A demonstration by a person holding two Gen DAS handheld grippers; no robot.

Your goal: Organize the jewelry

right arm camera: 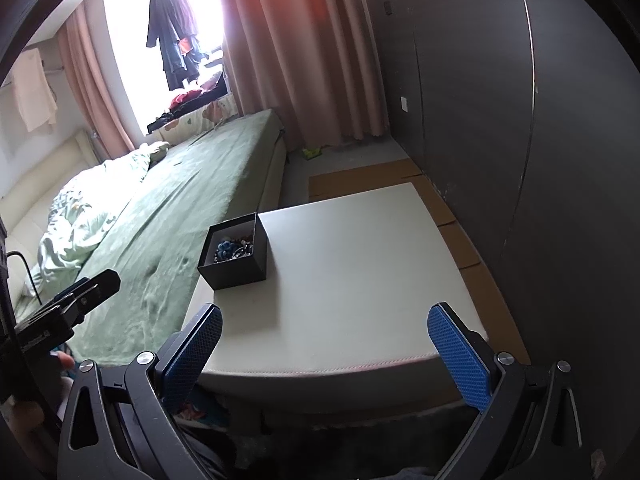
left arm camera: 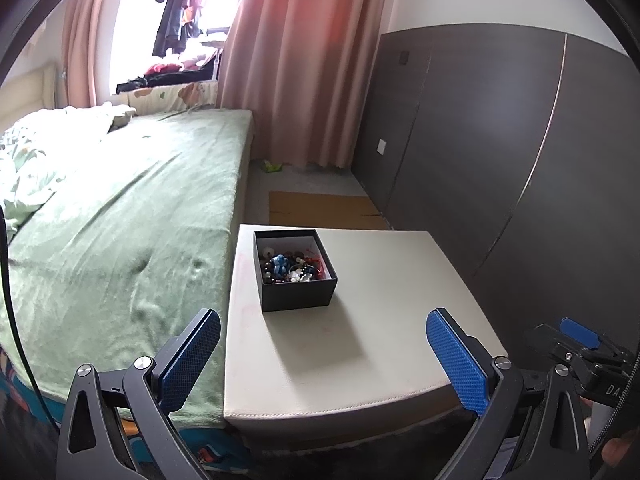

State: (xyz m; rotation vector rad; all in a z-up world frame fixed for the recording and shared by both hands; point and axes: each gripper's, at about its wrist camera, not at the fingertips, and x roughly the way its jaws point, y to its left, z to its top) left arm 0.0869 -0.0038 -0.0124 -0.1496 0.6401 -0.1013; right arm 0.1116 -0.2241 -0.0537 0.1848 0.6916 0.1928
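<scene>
A black open box (left arm camera: 298, 292) stands on a white stool (left arm camera: 380, 320) beside the bed. It holds a pile of jewelry (left arm camera: 290, 266): beads, a blue piece, red and white bits. My left gripper (left arm camera: 324, 332) is open and empty, near the stool's front edge, short of the box. In the right wrist view the box (right arm camera: 236, 266) sits at the stool's (right arm camera: 360, 260) far left corner with the jewelry (right arm camera: 232, 249) inside. My right gripper (right arm camera: 325, 326) is open and empty over the stool's front part. Each gripper shows at the edge of the other's view, the right one (left arm camera: 580, 334) and the left one (right arm camera: 86, 290).
A bed with a green cover (left arm camera: 120, 220) runs along the stool's left side. A dark wardrobe wall (left arm camera: 500, 140) stands on the right. Cardboard (left arm camera: 324, 208) lies on the floor behind the stool. Pink curtains (left arm camera: 304, 60) hang at the back.
</scene>
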